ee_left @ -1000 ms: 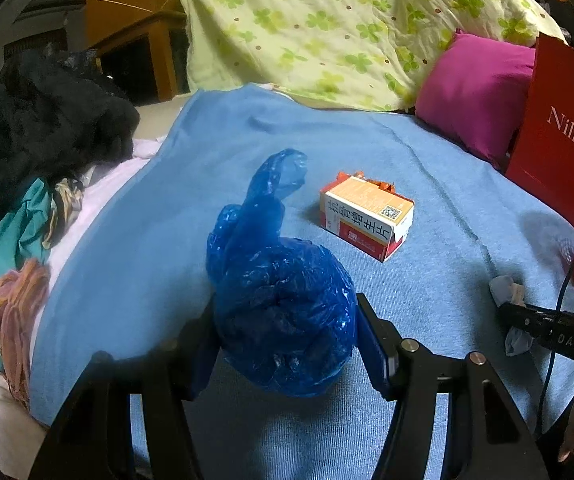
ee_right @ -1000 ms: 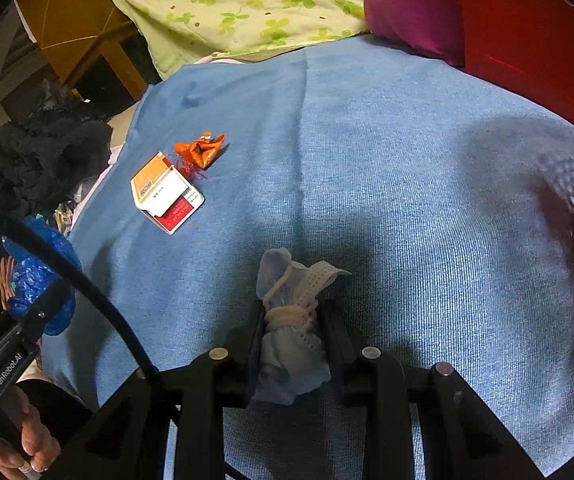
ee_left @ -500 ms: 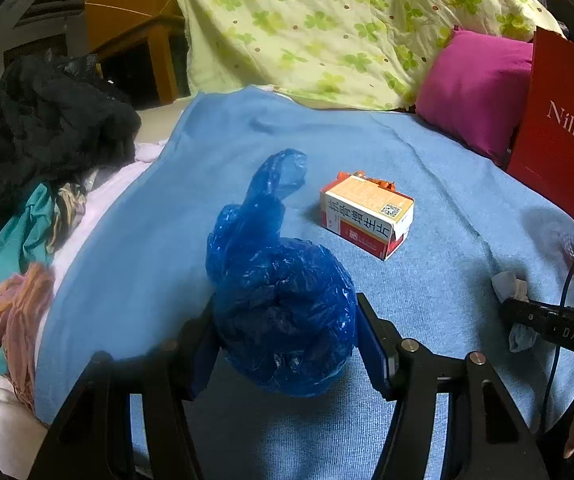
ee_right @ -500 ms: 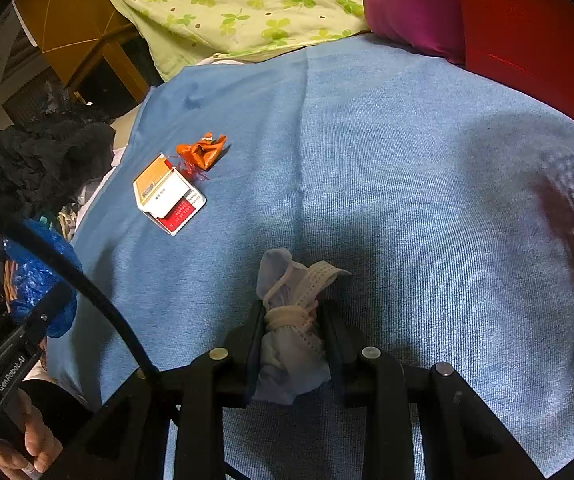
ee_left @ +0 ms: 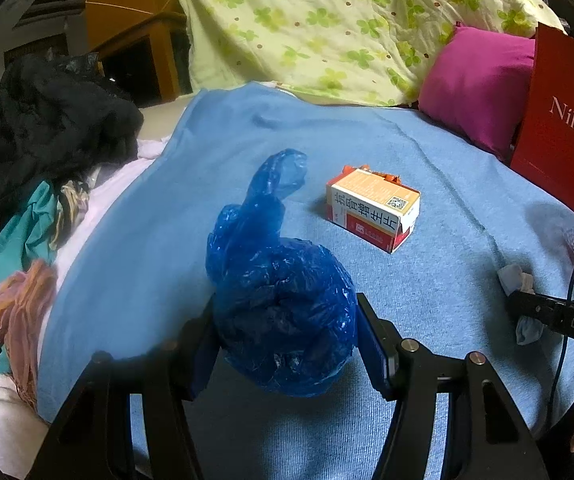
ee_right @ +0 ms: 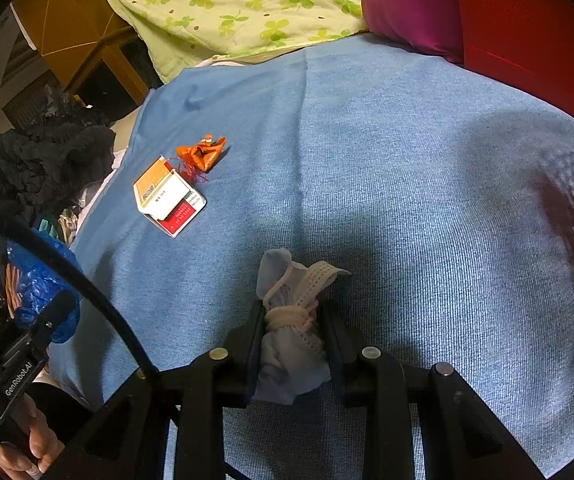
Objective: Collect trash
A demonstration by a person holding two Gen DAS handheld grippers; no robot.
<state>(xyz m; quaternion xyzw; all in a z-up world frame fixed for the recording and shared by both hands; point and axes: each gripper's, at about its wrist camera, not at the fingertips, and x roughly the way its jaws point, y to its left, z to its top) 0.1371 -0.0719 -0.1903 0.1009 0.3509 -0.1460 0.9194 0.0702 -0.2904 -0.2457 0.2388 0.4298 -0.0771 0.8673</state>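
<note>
Over the blue blanket (ee_right: 407, 184), the left gripper (ee_left: 287, 336) clamped a knotted blue plastic bag (ee_left: 283, 312), the right gripper (ee_right: 291, 344) pinched a rolled-up face mask (ee_right: 291, 336), 1 small carton (ee_left: 373, 210) lying farther off.

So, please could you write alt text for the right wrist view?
The right gripper is shut on a bundled face mask above a blue blanket. A small medicine box and an orange wrapper lie farther left.
</note>
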